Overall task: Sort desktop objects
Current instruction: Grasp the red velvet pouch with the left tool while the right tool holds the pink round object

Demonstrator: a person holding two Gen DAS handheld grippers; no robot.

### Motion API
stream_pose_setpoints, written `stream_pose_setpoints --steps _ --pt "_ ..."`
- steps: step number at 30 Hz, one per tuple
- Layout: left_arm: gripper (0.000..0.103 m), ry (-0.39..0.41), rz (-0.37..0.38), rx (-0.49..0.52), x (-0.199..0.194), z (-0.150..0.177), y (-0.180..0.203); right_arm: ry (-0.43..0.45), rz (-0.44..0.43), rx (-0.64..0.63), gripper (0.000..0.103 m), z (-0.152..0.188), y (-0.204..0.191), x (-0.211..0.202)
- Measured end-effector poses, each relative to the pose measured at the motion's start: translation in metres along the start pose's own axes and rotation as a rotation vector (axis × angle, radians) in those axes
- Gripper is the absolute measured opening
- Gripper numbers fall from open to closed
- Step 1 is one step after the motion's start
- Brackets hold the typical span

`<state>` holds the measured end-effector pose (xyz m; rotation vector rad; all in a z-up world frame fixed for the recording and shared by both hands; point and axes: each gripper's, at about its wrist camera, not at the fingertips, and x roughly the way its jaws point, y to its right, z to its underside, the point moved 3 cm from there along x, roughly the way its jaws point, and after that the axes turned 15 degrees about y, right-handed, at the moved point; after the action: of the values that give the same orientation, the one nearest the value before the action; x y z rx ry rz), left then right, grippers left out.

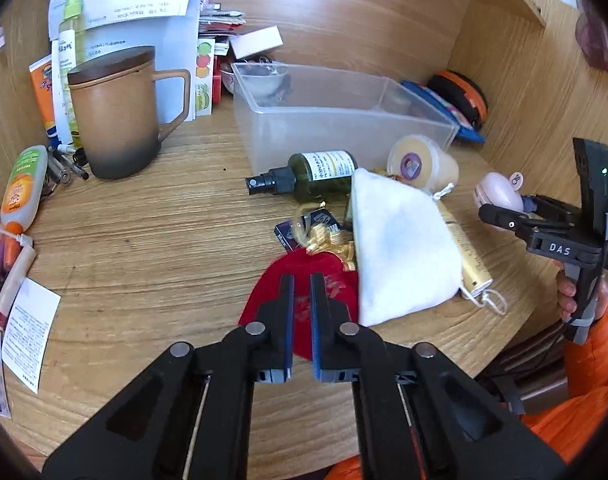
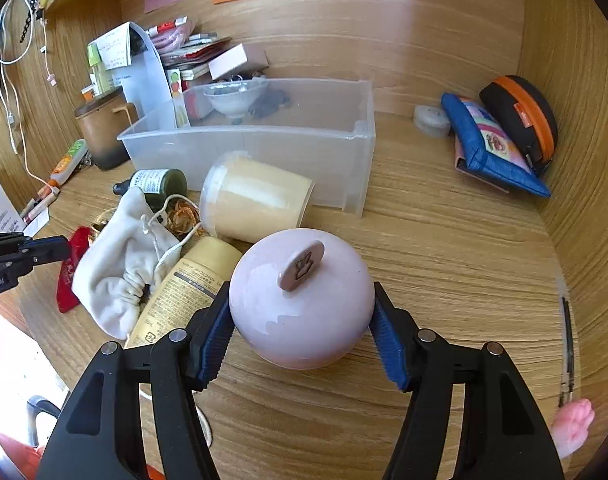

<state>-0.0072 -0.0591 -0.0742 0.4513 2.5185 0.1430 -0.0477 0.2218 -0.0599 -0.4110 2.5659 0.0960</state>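
Note:
My right gripper (image 2: 300, 320) is shut on a round pink container (image 2: 300, 300) with a small bunny tag, held just above the desk; it also shows in the left wrist view (image 1: 500, 196). My left gripper (image 1: 302, 280) is nearly shut and empty, hovering over a red pouch (image 1: 304, 272). A white drawstring bag (image 1: 396, 248), a yellow tube (image 2: 184, 288), a green spray bottle (image 1: 308, 176) and a yellow lidded cup (image 2: 256, 200) lie in a heap before the clear plastic bin (image 2: 344, 148).
A brown lidded mug (image 1: 116, 116), papers and tubes stand at the left. A blue pouch (image 2: 492, 148) and a black-orange case (image 2: 520, 116) lean in the right corner. Wooden walls close in the back and right. Gold ribbon (image 1: 328, 240) lies by the red pouch.

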Motion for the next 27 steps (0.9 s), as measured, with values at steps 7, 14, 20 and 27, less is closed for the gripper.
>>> stream_pose_setpoints --steps 7,14,20,27 --pt "0.040 -0.042 0.024 -0.021 0.001 0.003 -0.002 0.026 -0.012 -0.020 0.060 -0.005 -0.006 -0.013" --pt "0.077 -0.100 0.058 0.110 0.017 0.006 0.004 0.019 -0.017 -0.028 0.060 0.000 -0.007 -0.017" --pt "0.080 -0.154 0.095 0.202 0.018 0.014 0.006 0.015 -0.017 -0.008 0.060 -0.002 -0.002 -0.017" --pt "0.087 -0.191 0.086 0.272 0.030 0.016 0.010 0.005 -0.029 -0.003 0.060 -0.005 -0.004 -0.009"
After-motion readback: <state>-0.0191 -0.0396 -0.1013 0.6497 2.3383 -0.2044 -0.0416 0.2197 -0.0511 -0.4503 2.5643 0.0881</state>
